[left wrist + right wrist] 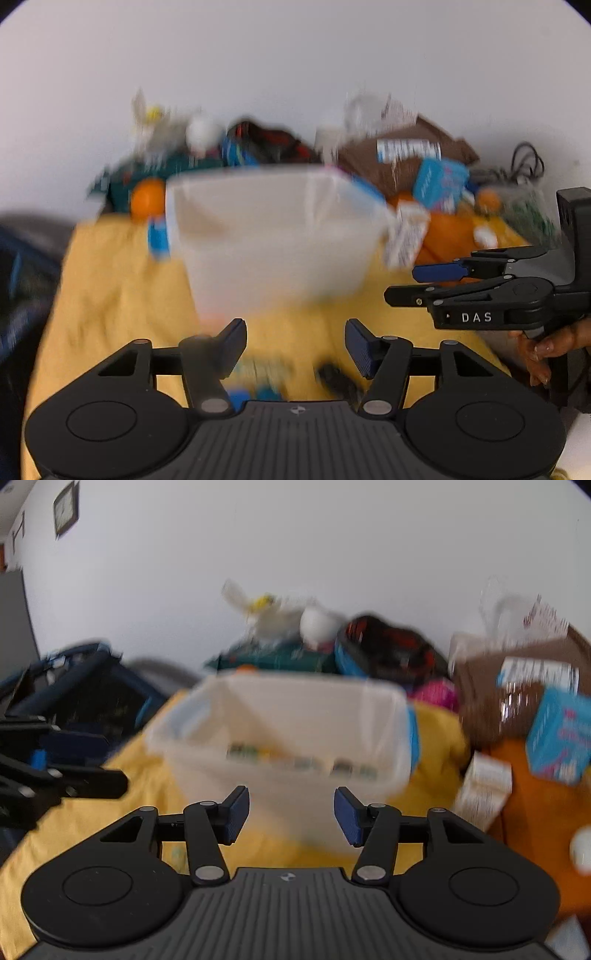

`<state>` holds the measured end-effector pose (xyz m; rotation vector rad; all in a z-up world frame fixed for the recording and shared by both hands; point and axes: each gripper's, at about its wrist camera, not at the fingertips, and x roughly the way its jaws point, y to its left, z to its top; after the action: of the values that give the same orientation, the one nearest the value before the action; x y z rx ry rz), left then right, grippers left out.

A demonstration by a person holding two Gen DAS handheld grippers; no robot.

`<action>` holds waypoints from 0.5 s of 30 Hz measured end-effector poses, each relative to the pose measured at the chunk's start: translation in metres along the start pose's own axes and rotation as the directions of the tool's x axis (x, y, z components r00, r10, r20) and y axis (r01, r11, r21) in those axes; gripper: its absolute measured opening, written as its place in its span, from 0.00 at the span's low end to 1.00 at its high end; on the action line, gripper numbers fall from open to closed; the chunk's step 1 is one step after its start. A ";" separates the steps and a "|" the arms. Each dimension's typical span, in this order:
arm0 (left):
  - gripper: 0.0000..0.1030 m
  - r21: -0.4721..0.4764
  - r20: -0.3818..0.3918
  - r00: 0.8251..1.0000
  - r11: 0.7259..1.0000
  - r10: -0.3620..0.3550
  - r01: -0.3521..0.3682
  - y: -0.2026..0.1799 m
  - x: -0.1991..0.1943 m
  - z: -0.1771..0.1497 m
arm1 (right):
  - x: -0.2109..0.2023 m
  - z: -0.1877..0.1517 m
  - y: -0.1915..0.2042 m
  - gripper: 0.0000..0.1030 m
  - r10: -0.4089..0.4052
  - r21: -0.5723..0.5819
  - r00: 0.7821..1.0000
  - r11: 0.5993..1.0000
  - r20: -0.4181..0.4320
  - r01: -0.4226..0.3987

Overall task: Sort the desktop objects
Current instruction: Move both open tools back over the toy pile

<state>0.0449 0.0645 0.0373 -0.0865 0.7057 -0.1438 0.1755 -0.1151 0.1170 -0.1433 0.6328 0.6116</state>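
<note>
Two grippers hover empty, jaws spread: left gripper (295, 347) and right gripper (291, 816) both face the translucent plastic bin (280, 731), which sits straight ahead on the yellow cloth (122, 295). Farther right lie a white carton (484, 790) and a blue box (557, 734).

Translucent bin (280, 734) and its small contents blurred; clutter pile (406, 162) behind smeared, unreadable.
</note>
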 end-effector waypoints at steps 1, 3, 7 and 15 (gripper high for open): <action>0.61 -0.011 -0.027 1.000 1.000 -0.014 0.013 0.000 -0.001 -0.015 | -0.001 -0.010 0.003 0.53 -0.006 -0.004 1.000 1.000 -0.018 0.006; 0.60 -0.015 -0.083 0.996 1.000 -0.020 0.018 -0.003 -0.003 -0.045 | -0.002 -0.036 0.009 0.52 0.005 0.010 0.998 1.000 -0.057 -0.004; 0.60 0.072 -0.164 0.985 0.997 0.042 -0.031 -0.016 -0.008 -0.096 | -0.010 -0.097 0.020 0.51 0.046 0.086 0.988 0.996 -0.150 -0.034; 0.60 0.139 -0.171 0.981 0.988 0.092 -0.068 -0.022 -0.010 -0.108 | -0.013 -0.135 0.064 0.41 0.052 -0.084 0.980 0.994 -0.190 -0.070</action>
<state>-0.0349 0.0410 -0.0353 0.0833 0.8735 -0.1215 0.0613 -0.1110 0.0200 -0.2696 0.7944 0.6916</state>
